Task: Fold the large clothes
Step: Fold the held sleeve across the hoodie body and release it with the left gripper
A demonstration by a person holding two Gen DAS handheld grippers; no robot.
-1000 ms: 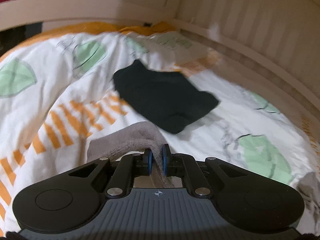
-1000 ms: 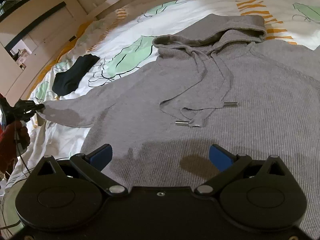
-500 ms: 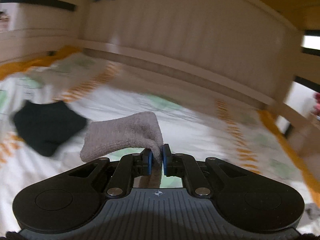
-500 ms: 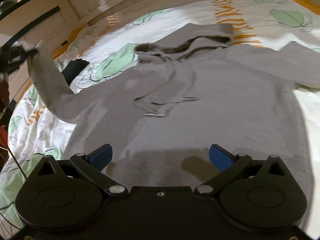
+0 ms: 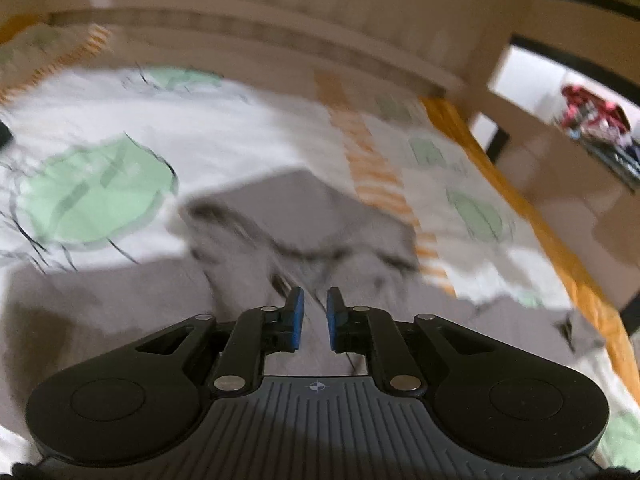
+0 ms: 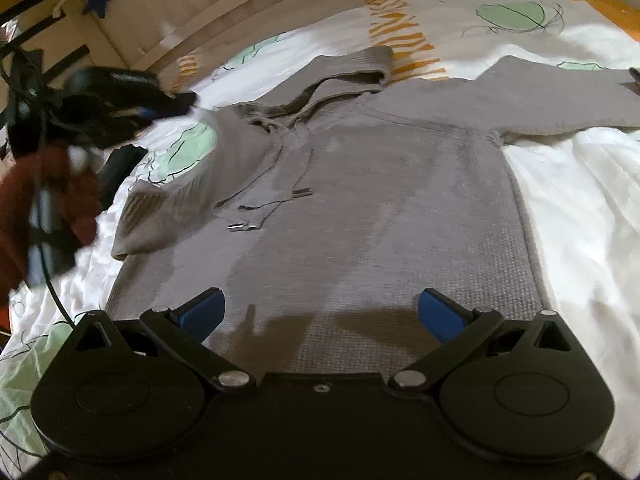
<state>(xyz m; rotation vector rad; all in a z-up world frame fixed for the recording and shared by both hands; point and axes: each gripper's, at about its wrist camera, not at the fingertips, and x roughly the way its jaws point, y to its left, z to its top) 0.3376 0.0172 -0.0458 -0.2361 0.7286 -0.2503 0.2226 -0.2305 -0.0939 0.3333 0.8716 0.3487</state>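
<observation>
Left gripper (image 5: 312, 318) opening on a narrow gap with nothing between its pads, right gripper (image 6: 320, 314) spread wide and empty near the hem of the grey hoodie (image 6: 360, 200), spread flat on the bed (image 6: 580, 220); looked soft, limp, fairly light, best pinched at cuff or hem.

Matt grey ribbed-knit hoodie (image 6: 360, 184); shiny metal drawstring tips (image 6: 301, 191)

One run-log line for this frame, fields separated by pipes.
hoodie flat on bed | near sleeve folded inward | left gripper opening, nothing between | right gripper open above hem
</observation>
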